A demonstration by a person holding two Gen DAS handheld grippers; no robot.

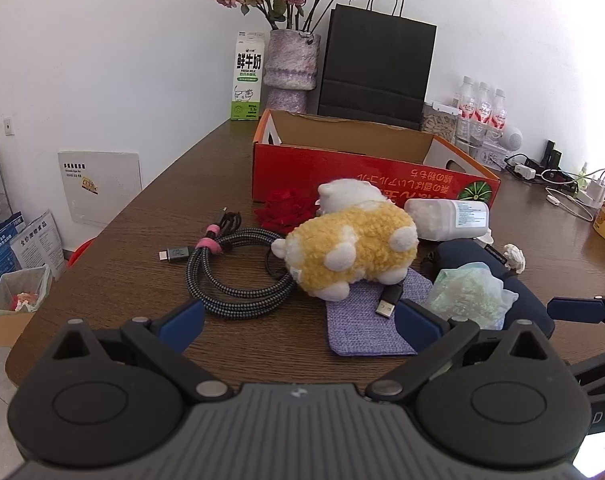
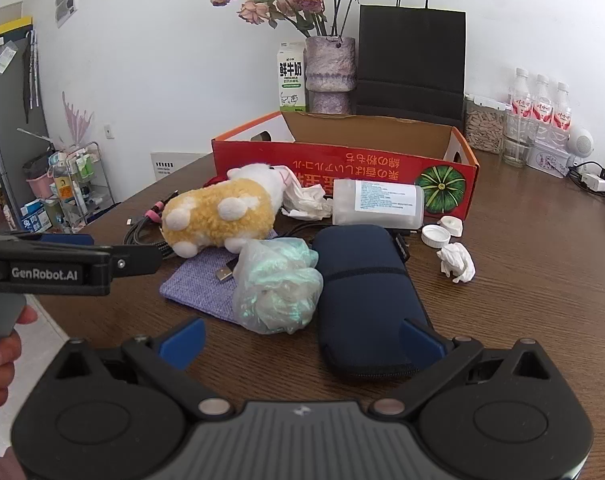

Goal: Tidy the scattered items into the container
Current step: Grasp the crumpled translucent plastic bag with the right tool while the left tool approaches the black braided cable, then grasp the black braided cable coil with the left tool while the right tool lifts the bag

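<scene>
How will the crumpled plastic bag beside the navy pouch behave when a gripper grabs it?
The plastic bag looks thin and crumpled, so it will probably squash and feel light. Its glossy film may slip between the fingers. It leans against the navy pouch, which might get nudged.

A lived-in home: a vase of dried roses (image 2: 329, 65), a milk carton (image 2: 291, 81) and water bottles (image 2: 541, 109) line the wooden table (image 2: 542, 320).

**Readable print on the table**

The milk carton (image 1: 247, 76) by the wall carries large characters 鲜牛奶 with "FRESH MILK" beneath. The left gripper (image 2: 68, 240), seen from the right wrist camera, bears "GenRobot.AI" in white on its black body. The red cardboard box (image 2: 342, 168) shows yellow Japanese lettering printed upside down, too distorted to read surely.
</scene>
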